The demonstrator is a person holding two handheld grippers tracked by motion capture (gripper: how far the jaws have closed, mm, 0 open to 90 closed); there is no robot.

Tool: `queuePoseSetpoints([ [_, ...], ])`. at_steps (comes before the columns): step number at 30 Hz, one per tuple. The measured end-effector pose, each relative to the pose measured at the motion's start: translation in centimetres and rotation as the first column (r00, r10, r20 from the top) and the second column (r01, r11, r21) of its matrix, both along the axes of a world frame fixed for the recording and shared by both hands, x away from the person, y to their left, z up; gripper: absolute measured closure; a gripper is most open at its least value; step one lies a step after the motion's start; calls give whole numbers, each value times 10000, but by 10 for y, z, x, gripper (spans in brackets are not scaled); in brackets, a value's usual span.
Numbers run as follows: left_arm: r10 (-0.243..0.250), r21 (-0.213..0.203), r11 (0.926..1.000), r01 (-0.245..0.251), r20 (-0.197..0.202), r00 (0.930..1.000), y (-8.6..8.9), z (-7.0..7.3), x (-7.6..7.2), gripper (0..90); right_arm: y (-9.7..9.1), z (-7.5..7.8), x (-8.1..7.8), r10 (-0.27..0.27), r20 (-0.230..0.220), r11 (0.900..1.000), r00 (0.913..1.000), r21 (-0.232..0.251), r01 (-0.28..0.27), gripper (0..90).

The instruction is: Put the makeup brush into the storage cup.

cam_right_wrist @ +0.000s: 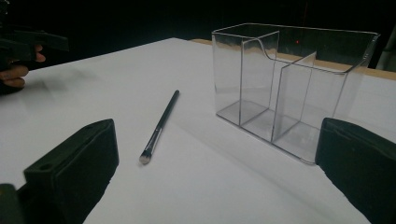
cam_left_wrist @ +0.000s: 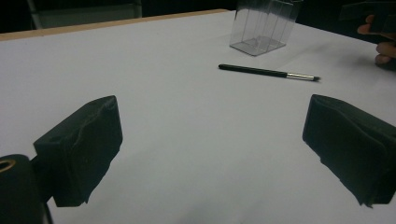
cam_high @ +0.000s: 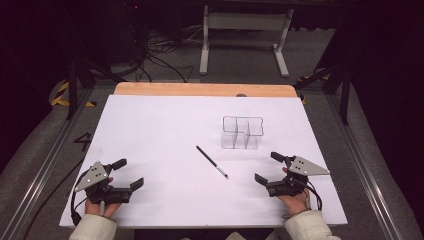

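Lying unlabelled, brush [cam_high: 212, 162] nears clear organizer [cam_high: 242, 133].

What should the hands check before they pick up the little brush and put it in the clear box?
1. Brush free to grab: ok. It lies flat on the white table, touching nothing.
2. Right gripper ready: ok. Its jaws stand wide open with nothing between them.
3. Left gripper ready: ok. Its jaws are open and empty too.
4. Clear box standing up: ok. It is upright, open at the top.
5. Room inside the box: ok. Its compartments look empty.
6. Path from brush to box: ok. Only bare table lies between them.
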State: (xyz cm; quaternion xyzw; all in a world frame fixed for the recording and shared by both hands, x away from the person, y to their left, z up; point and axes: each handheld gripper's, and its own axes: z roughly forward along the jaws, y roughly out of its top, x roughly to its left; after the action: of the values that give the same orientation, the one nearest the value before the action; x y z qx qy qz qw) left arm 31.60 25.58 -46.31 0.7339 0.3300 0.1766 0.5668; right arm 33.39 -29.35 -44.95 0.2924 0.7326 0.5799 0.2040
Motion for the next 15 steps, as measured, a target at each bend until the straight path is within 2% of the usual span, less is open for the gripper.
queuePoseSetpoints([
  [4, -68, -51, 10000, 69, 65, 10000, -3, 3, 1, 54, 0, 0, 0, -15, -14, 10000, 10000, 73, 15, 0],
  [8, -282, 125, 9995, 279, 308, 9991, -10, 11, 2, 54, -1, 0, 0, 43, -59, 9997, 10000, 259, -42, 0],
  [11, -575, -123, 9983, 577, 153, 9982, -18, 16, 7, 46, -3, 0, 1, 3, -164, 9989, 9999, 478, 5, 0],
  [15, -937, -86, 9955, 938, 114, 9955, -27, 23, 13, 46, -4, 0, 1, 32, -152, 9984, 9999, 567, -23, 0],
])
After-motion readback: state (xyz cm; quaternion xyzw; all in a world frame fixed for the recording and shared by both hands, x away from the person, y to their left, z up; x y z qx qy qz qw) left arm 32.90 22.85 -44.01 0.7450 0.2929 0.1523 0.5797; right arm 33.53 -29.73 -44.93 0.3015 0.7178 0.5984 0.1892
